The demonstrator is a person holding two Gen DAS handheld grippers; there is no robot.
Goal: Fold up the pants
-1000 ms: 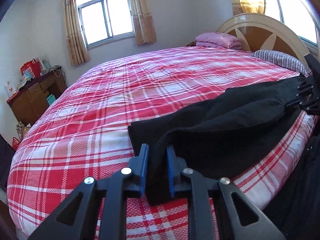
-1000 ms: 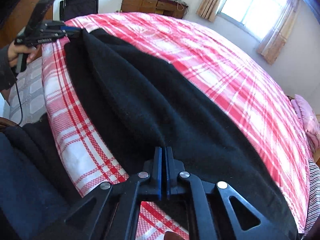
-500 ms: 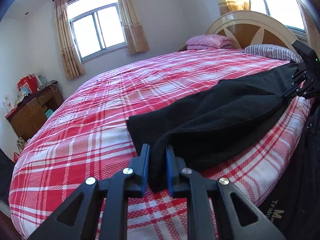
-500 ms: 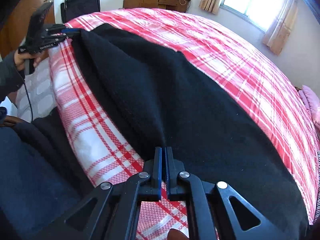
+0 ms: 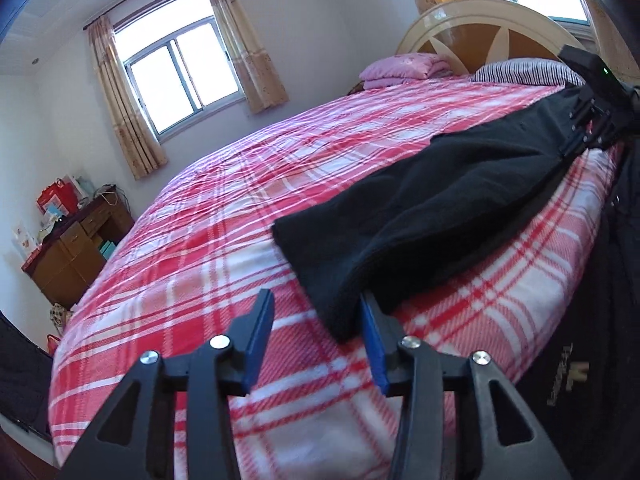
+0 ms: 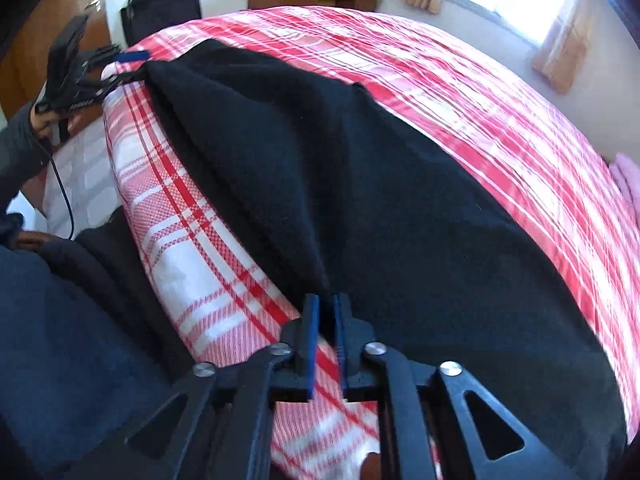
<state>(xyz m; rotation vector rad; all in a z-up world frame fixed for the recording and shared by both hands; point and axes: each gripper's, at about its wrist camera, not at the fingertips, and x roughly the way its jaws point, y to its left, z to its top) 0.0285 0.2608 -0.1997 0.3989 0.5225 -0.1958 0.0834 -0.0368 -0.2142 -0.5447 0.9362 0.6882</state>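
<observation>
We are watching the black pants (image 5: 432, 216) lying along the bed (image 5: 208, 264) edge. Our left tool (image 5: 316, 320), just opening wide, is letting the hem rest against one pad. Our right tool (image 6: 326, 316) is parting narrowly at the other end, fabric still between.

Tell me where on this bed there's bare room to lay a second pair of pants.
The widest bare patch is the plaid bedspread between the black pants and the window side. The near edge is crowded: the pants run along it from the left gripper up to the right gripper. The headboard end holds a pink blanket and a striped pillow.
</observation>
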